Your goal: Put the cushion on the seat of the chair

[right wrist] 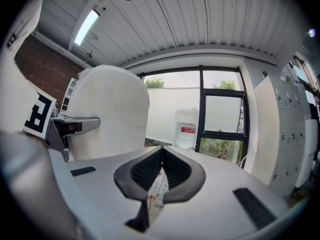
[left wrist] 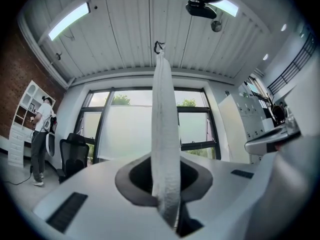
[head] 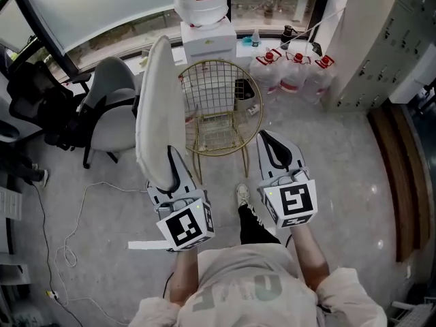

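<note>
A white cushion stands on edge, with my left gripper shut on its lower rim. In the left gripper view the cushion rises as a thin vertical slab from between the pads of the left gripper. Just ahead stands the gold wire chair, its seat bare. The cushion hangs left of the chair, beside its backrest. My right gripper is shut and holds nothing, near the chair's front right. The right gripper view shows the right gripper with its tips together, the cushion at its left and chair wire below.
A water dispenser and several water jugs stand behind the chair. A grey office chair is at the left, a cable lies on the floor, and lockers line the right. A person stands far off.
</note>
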`<state>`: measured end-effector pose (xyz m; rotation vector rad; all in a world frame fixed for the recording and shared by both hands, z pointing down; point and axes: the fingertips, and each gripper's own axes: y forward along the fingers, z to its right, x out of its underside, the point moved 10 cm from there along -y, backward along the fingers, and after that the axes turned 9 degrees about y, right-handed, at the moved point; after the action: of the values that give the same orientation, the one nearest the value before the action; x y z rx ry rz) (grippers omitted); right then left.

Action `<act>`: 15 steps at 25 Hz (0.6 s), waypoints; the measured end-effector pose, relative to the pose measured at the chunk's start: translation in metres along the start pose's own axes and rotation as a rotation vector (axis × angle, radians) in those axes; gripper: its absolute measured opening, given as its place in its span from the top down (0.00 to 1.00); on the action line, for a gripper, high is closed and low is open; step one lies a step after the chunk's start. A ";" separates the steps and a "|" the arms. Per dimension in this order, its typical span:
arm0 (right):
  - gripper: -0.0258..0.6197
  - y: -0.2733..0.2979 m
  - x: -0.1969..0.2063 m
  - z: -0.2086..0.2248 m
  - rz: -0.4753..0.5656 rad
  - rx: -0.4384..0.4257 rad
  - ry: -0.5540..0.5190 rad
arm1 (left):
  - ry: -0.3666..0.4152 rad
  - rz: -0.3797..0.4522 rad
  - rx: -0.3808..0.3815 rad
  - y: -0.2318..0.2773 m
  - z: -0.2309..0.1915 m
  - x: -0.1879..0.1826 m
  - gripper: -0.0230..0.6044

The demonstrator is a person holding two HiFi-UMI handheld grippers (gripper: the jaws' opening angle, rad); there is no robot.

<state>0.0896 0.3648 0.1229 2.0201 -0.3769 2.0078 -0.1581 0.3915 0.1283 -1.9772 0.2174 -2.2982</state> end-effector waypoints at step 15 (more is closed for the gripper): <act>0.93 0.227 -0.016 0.122 0.015 -0.145 0.018 | 0.073 0.004 -0.112 0.213 0.052 -0.001 0.88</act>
<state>0.1201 0.1088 0.1082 1.9152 -0.5198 1.9458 -0.1101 0.1795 0.0977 -1.9424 0.3628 -2.4076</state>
